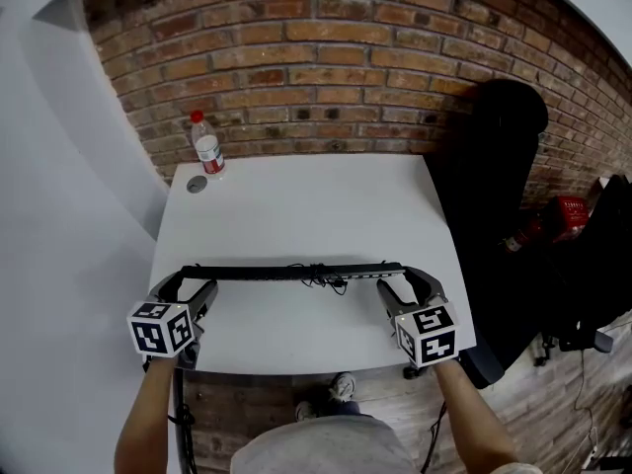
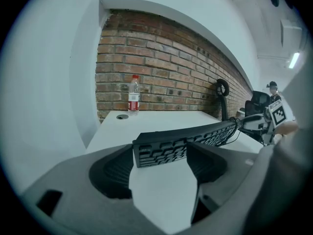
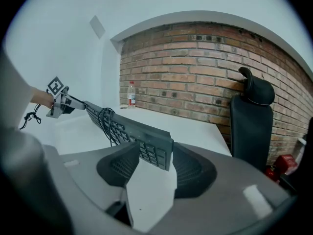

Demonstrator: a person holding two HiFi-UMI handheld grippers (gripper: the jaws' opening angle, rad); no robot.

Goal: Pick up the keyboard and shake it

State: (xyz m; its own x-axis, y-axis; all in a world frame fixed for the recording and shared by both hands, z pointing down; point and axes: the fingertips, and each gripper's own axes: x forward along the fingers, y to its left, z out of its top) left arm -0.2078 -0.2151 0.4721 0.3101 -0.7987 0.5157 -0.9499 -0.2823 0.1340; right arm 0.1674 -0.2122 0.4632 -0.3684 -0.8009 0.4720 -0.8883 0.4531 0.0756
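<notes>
A black keyboard (image 1: 296,272) is turned up on its long edge and spans the gap between my two grippers over the white table (image 1: 296,215). My left gripper (image 1: 193,282) is shut on its left end, which sits between the ribbed pads in the left gripper view (image 2: 161,148). My right gripper (image 1: 405,279) is shut on the right end (image 3: 146,146), keys facing the left pad. The keyboard's bundled cable (image 1: 321,279) hangs from its middle (image 3: 105,121). Across the keyboard, each gripper view shows the other gripper.
A plastic water bottle (image 1: 206,146) stands at the table's far left corner beside a round cable hole (image 1: 197,184). A brick wall runs behind. A black office chair (image 1: 494,166) stands right of the table, with a red object (image 1: 558,215) on the floor beyond.
</notes>
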